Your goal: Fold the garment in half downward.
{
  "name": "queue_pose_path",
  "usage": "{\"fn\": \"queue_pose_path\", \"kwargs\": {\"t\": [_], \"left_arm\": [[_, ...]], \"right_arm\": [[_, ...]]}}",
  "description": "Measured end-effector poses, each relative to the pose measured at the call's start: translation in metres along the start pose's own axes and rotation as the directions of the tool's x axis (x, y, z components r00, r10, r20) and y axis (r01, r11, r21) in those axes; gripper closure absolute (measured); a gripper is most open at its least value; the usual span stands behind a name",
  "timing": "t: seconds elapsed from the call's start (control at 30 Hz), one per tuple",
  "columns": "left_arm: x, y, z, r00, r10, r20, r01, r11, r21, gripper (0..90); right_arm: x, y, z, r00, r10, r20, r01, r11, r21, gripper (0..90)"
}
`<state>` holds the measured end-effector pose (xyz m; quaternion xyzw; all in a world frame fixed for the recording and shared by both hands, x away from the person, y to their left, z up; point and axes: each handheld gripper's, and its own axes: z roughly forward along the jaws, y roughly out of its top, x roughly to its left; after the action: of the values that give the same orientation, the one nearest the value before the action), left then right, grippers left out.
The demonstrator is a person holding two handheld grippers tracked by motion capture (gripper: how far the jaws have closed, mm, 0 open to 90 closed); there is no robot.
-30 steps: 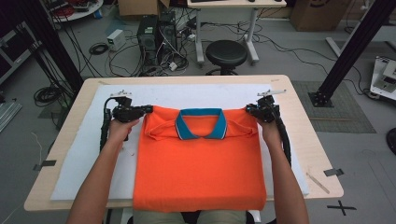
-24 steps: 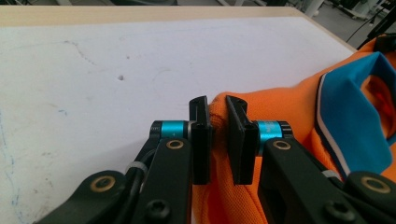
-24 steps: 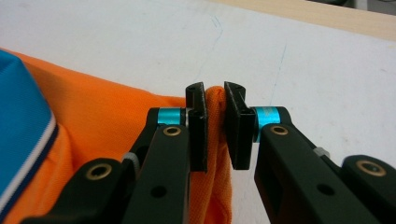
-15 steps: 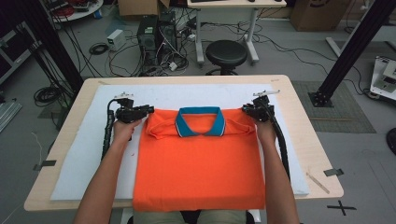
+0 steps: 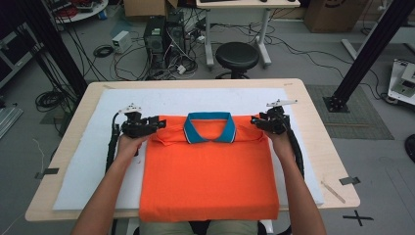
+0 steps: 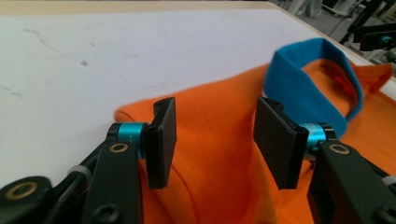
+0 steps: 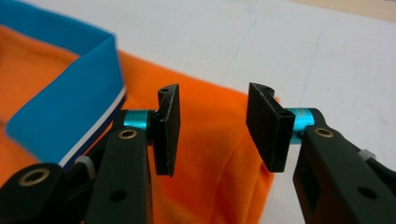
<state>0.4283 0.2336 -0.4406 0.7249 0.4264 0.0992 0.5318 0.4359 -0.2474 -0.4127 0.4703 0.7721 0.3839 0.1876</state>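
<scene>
An orange polo shirt (image 5: 208, 176) with a blue collar (image 5: 209, 128) lies folded on the white mat (image 5: 88, 161); its lower edge hangs over the table's front. My left gripper (image 5: 157, 123) sits at the shirt's left shoulder and my right gripper (image 5: 254, 120) at the right shoulder. Both pairs of jaws have just been opening. In the left gripper view the left gripper (image 6: 215, 135) stands open over the orange cloth (image 6: 219, 154), pads apart from it. In the right gripper view the right gripper (image 7: 214, 128) is open above the shoulder fold (image 7: 210, 158), gripping nothing.
The wooden table (image 5: 323, 142) carries the mat. Beyond its far edge stand a black stool (image 5: 237, 56), a computer tower (image 5: 157, 36) and tangled cables. A black frame post (image 5: 367, 54) rises at the right. Tape marks (image 5: 350, 180) sit on the table's right side.
Both grippers have let go of the shirt's shoulders and opened. The hands have shifted slightly toward the shirt; the shoulders now lie flat on the mat.
</scene>
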Motion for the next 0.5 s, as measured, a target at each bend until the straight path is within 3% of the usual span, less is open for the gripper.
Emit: {"fn": "queue_pose_path", "kwargs": {"t": [0.3,0.4,0.5], "left_arm": [[-0.018,-0.014,-0.001,0.9953,0.088,0.041,-0.090,0.9941,0.060,50.1],[-0.021,-0.018,0.001,0.9927,0.118,0.021,-0.120,0.9881,0.096,58.9],[-0.025,-0.020,0.001,0.9885,0.151,0.008,-0.151,0.9831,0.103,74.9]], "right_arm": [[0.019,-0.016,-0.007,0.9938,-0.065,-0.091,0.067,0.997,0.027,64.6],[0.025,-0.019,-0.006,0.9919,-0.111,-0.062,0.114,0.992,0.059,72.2],[0.025,-0.022,-0.005,0.9914,-0.117,-0.058,0.120,0.991,0.063,80.3]]}}
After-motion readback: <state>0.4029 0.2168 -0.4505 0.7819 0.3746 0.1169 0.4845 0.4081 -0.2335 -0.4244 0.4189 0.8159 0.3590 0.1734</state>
